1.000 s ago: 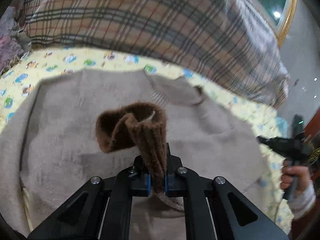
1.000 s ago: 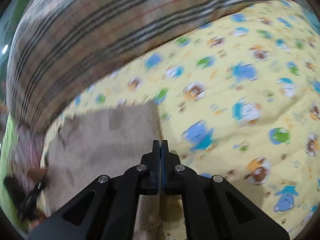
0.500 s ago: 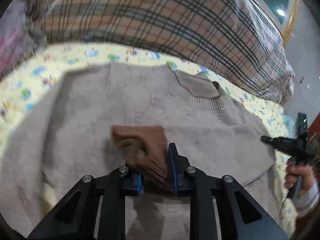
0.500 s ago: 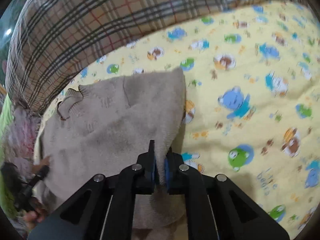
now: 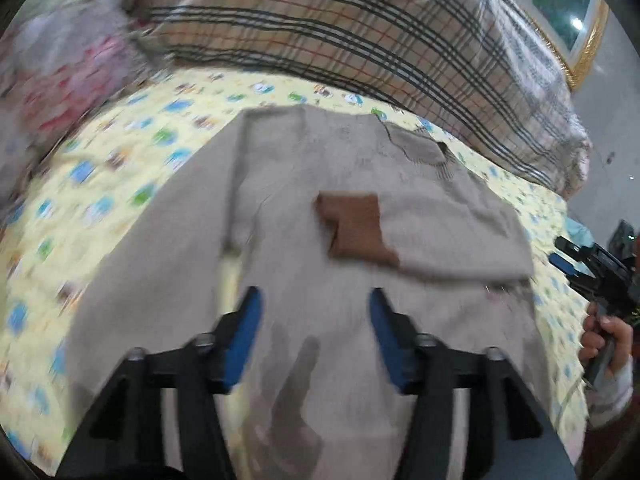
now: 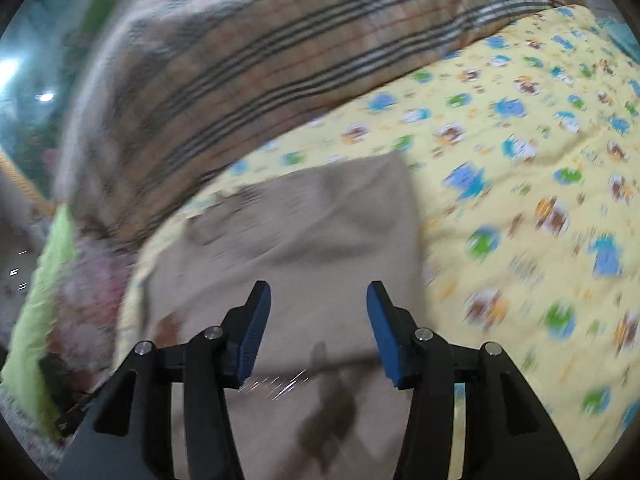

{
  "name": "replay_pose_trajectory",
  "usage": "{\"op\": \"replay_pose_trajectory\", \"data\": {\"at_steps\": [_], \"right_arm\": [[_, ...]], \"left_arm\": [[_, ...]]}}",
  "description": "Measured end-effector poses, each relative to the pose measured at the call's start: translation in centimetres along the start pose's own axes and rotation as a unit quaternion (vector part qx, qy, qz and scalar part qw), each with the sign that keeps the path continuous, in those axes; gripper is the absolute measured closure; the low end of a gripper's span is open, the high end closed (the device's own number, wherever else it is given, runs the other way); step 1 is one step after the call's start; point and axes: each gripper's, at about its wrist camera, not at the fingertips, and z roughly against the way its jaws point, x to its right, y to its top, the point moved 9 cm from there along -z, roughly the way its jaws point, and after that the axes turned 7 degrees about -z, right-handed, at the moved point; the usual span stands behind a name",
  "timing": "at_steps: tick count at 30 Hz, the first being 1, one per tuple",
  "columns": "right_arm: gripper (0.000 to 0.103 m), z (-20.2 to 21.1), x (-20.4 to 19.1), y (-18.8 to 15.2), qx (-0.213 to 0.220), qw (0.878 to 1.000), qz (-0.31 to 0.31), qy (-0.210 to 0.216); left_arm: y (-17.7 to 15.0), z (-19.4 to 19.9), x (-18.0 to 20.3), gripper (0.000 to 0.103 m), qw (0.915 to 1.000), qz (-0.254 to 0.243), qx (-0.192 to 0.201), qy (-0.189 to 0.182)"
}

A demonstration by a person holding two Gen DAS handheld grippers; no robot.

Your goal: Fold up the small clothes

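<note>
Both grippers released since half a second ago — brown cuff dropped, sleeve edge let go. Pink-grey bundle (image 5: 60,68) far left, blurred. Left gripper (image 5: 316,320) over beige sweater (image 5: 280,240), jaws wide apart, nothing held. Brown cuff (image 5: 354,230) lies flat on sweater, mid-chest. Sweater spread on yellow cartoon sheet (image 5: 100,200), plaid blanket (image 5: 340,36) behind. Right gripper (image 6: 318,326) — jaws apart, empty, above sweater's folded edge.

Your 2 wrist views look forward and down from close above the beige sweater (image 5: 304,208), toward the plaid blanket (image 6: 248,60), sharing sweater and yellow sheet (image 6: 520,152).
</note>
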Motion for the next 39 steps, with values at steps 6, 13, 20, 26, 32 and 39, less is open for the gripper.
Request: {"op": "replay_pose_trajectory", "data": {"at_steps": [6, 13, 20, 26, 32, 39], "right_arm": [[0.051, 1.5, -4.0, -6.7, -0.036, 0.998, 0.006, 0.059], [0.051, 1.5, -6.1, -13.1, -0.079, 0.993, 0.008, 0.082], [0.051, 2.1, -8.1, -16.3, -0.089, 0.991, 0.008, 0.097], [0.051, 2.6, -7.8, -17.4, -0.083, 0.992, -0.002, 0.091], [0.051, 2.9, -7.9, -17.7, -0.078, 0.993, 0.002, 0.092], [0.051, 3.5, -8.3, -17.7, -0.077, 0.991, 0.003, 0.109]], "left_arm": [[-10.3, 6.2, -1.7, 0.031, 0.9968, -0.037, -0.069, 0.017], [-16.0, 5.7, -1.6, 0.031, 0.9832, -0.1, -0.128, 0.083], [-15.9, 3.8, -2.8, 0.061, 0.9744, -0.113, -0.16, 0.111], [-14.7, 4.5, -5.5, 0.094, 0.9873, -0.033, -0.154, 0.022], [-12.7, 6.7, -4.9, 0.094, 0.9864, 0.066, -0.107, -0.106], [-2.6, 8.2, 3.4, 0.095, 0.9737, 0.043, -0.027, -0.222]]}}
